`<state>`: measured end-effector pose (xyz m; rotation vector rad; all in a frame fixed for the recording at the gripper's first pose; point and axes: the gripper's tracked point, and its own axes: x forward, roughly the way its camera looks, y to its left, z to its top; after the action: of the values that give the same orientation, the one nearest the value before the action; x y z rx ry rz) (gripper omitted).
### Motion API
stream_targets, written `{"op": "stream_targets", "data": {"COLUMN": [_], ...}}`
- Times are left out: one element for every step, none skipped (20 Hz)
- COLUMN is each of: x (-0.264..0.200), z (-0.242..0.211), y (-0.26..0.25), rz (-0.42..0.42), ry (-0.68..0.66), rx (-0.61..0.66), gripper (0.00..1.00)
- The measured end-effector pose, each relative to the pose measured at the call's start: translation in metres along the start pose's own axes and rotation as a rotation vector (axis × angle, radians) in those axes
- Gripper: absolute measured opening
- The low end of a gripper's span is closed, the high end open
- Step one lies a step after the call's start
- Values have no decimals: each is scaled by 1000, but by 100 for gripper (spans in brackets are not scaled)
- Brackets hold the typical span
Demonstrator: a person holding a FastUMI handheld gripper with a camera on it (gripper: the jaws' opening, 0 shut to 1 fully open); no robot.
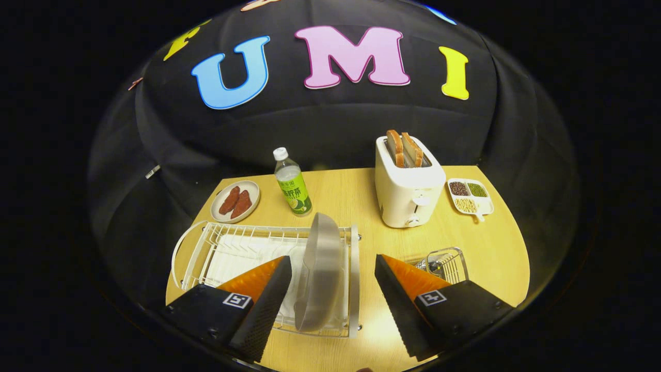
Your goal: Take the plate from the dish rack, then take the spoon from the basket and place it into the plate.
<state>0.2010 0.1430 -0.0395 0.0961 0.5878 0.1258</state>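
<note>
Gripper view. The gripper (333, 305) hangs above the near side of the table (356, 206), angled downward, its fingers spread wide and holding nothing. The plate (321, 271) stands on edge in the right end of the white wire dish rack (237, 250), between the two fingers and nearer the left one, touching neither. Its long axis runs away from the gripper, rim uppermost, leaning slightly. Bare tabletop lies between the rack's right rail and the wire basket (445, 263), which sits just beyond the right finger; its contents cannot be made out. Beyond the rack stand a bottle (292, 182), a small dish of reddish food (236, 201), a toaster (408, 186) with bread, and a divided tray (471, 197), all well apart from the plate.
</note>
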Motion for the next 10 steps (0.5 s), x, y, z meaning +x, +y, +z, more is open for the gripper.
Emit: {"op": "stream_targets", "data": {"x": [8, 14, 20, 25, 29, 32, 33, 33, 32, 34], "z": [-4, -9, -13, -13, -16, -19, -19, -20, -18, -20], "y": [2, 2, -1, -3, -1, 0, 1, 3, 3, 7], "rz": [4, 4, -3, -10, -9, -3, -4, 0, -15, -21], "ry": [31, 66, 89, 102, 119, 135, 142, 147, 141, 136], "rx": [13, 33, 57, 80, 97, 103, 105, 105, 98, 87], "gripper": [98, 90, 84, 71, 66, 54, 48, 38, 38, 37]}}
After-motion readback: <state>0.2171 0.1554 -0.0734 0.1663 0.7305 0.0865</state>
